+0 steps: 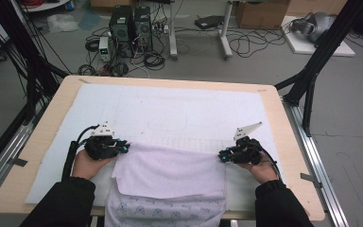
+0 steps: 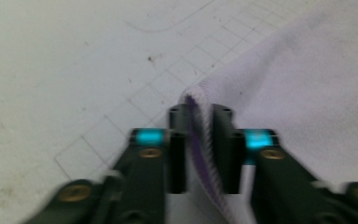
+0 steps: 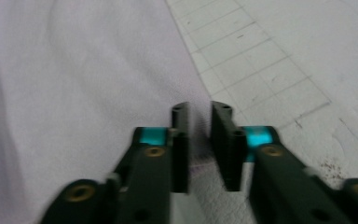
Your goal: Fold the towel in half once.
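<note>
Cloth: I see a pale lilac cloth [image 1: 170,170] lying on the near middle of the surface, folded over itself, with a printed layer hanging over the near edge toward me.
Cloth edges: its far edge runs straight across between my two claws; the left corner is by my left claw, the right corner by my right.
Left claw: my left claw [image 1: 123,147] sits at the cloth's far left corner. In the left gripper view [image 2: 200,140] a fold of the cloth's hem stands between the two black pads, purple stitching showing. The pads stand a little apart with gaps beside the fold, so I read them as parted and not pressing.
Right claw: my right claw [image 1: 223,155] is at the cloth's far right corner. In the right gripper view [image 3: 200,140] the pads stand apart over the cloth's edge, a gap between them; I cannot tell whether any cloth rises into that gap.
Hands: my left hand [image 1: 89,163] and right hand [image 1: 261,170] rest low on the surface, dark sleeves coming in from the near side.
Surface: a wooden surface [image 1: 288,142] covered by a white mat [image 1: 170,109] printed with a faint grid and a rounded outline beyond the cloth.
Mat marks: small brown specks show on the mat near each claw.
</note>
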Tool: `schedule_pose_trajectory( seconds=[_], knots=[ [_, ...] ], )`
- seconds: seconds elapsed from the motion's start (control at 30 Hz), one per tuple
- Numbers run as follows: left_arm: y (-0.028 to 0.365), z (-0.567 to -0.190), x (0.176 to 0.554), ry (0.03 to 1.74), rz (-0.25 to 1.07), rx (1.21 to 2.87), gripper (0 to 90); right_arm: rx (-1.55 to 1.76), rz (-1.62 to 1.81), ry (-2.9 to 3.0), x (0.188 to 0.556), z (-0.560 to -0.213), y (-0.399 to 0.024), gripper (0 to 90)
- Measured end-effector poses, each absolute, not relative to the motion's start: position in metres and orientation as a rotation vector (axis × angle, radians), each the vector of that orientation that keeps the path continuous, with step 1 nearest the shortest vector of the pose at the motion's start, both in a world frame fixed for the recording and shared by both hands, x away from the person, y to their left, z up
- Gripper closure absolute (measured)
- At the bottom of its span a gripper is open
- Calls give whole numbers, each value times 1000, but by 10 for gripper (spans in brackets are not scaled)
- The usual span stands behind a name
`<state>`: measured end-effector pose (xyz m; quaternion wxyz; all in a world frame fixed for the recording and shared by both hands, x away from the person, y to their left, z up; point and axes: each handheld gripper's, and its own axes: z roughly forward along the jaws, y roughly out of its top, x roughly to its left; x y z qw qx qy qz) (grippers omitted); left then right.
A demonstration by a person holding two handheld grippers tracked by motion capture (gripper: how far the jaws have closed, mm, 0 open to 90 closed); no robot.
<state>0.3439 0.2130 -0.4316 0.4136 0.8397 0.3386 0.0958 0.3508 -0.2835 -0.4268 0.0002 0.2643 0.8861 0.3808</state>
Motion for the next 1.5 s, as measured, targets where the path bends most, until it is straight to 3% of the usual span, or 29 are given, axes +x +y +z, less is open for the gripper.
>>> schedule_pose_trajectory(
  seconds=[0.1,0.2,0.3,0.33,0.37,0.43,0.47,0.77,1.07,1.37,1.4,1.43,1.47,1.5],
  knots=[
    [214,-434,346,874,230,2103,460,887,1157,2740,347,-429,-290,533],
    [209,-439,348,887,228,2129,441,909,1135,2743,346,-434,-292,505],
    [205,-441,347,863,250,2161,548,871,1146,2789,344,-437,-284,551],
    [205,-441,347,852,221,2155,639,831,1123,2787,342,-437,-280,585],
    [204,-441,346,845,211,2155,732,800,1105,2781,340,-437,-277,652],
    [202,-441,345,826,209,2159,810,793,1118,2807,340,-437,-273,740],
    [202,-441,345,820,214,2164,826,789,1128,2812,340,-437,-272,816],
    [202,-435,345,841,321,2134,857,772,1110,2748,348,-430,-275,838],
    [197,-402,381,916,473,2030,859,835,1087,2638,383,-409,-280,840],
    [188,-321,428,893,615,1928,853,865,1108,2448,441,-323,-286,838],
    [189,-321,430,907,614,1924,823,873,1132,2431,444,-319,-286,818],
    [190,-323,433,937,627,1924,730,869,1171,2420,446,-319,-287,757],
    [192,-326,435,971,612,1944,628,885,1187,2417,448,-323,-287,635],
    [195,-332,435,989,588,1953,594,926,1178,2418,449,-329,-287,609]
  ],
)
